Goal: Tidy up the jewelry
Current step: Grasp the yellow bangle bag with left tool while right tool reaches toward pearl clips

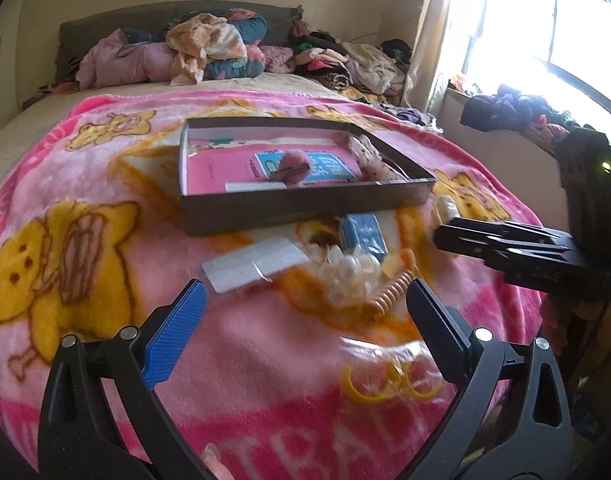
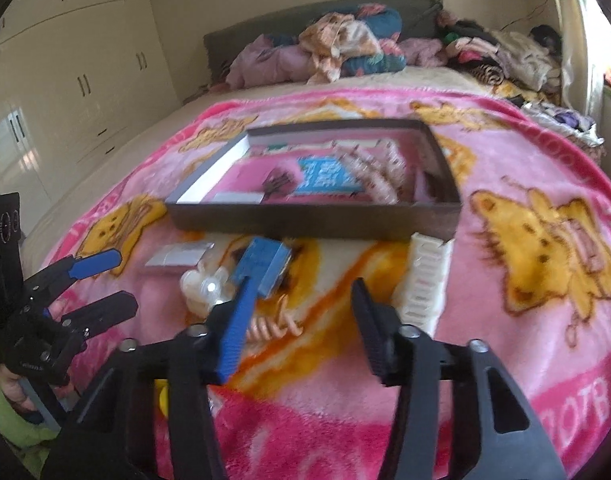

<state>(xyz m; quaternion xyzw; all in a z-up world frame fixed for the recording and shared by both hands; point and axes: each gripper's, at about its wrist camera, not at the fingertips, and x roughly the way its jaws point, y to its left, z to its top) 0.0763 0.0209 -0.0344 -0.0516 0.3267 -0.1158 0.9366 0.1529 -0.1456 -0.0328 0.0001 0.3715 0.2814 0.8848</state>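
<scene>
- Between the right gripper (image 2: 297, 300) fingers nothing is pinched; they're half spread and aimed at the coiled bracelet (image 2: 271, 326), probably lined up for a grab.
- Left gripper (image 1: 305, 300) is held wide, empty, over the same loose jewelry.
- Tray (image 1: 305, 204) is parked just beyond, likely where it's all headed.
</scene>
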